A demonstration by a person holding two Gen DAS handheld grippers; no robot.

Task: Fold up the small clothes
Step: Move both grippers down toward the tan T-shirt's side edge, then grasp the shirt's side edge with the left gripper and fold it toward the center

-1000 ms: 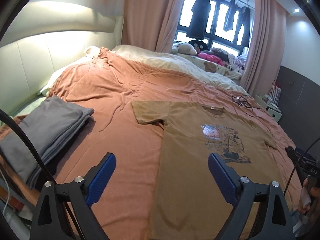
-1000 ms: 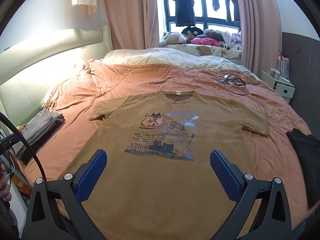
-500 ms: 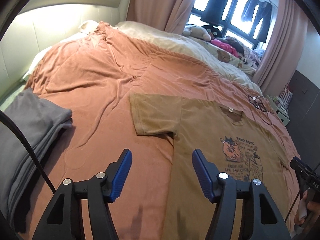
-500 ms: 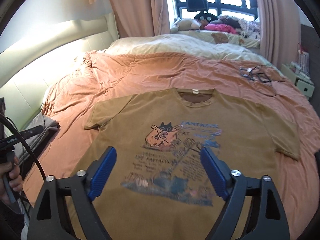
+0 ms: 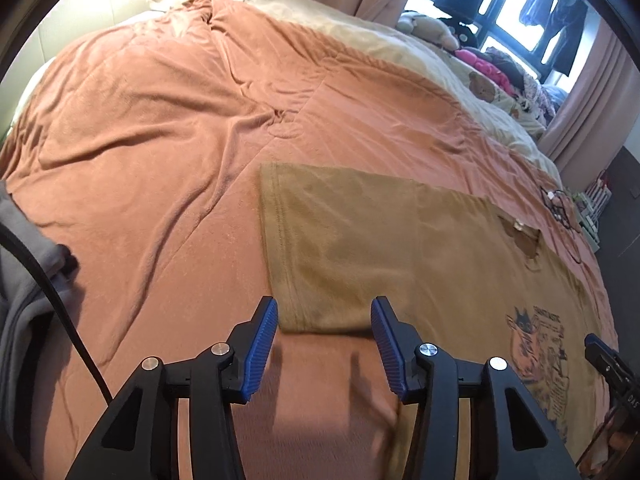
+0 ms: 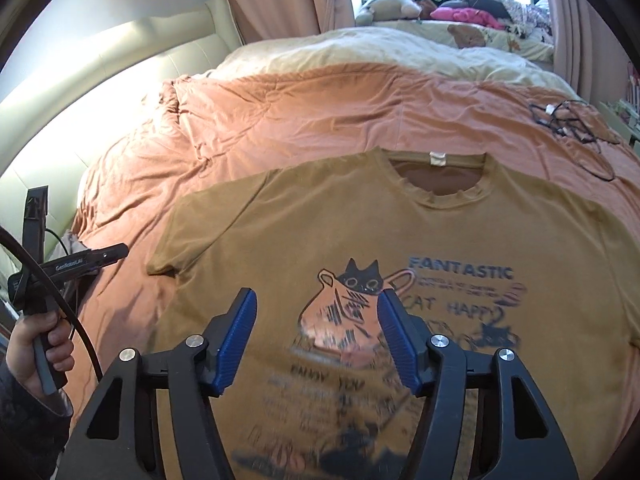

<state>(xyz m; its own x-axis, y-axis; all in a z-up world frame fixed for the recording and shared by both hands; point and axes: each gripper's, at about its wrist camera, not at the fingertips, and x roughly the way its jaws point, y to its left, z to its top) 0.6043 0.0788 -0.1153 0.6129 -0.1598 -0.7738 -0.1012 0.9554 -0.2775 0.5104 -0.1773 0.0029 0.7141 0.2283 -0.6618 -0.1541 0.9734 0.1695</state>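
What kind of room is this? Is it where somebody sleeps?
Yes, it looks like a bedroom. There is a big bed with an orange blanket and a padded headboard, soft toys piled by the window, and a brown T-shirt lying flat on the bed.

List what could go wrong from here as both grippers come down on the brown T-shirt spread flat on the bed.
1. The left gripper, jaws closing with nothing between them, sits at the sleeve hem; it could pinch the orange blanket underneath along with the cloth.
2. The right gripper, jaws also closing and empty, hovers over the printed chest of the T-shirt, not an edge; a grab there may bunch the fabric.
3. The views are motion-blurred, so either approach could overshoot.
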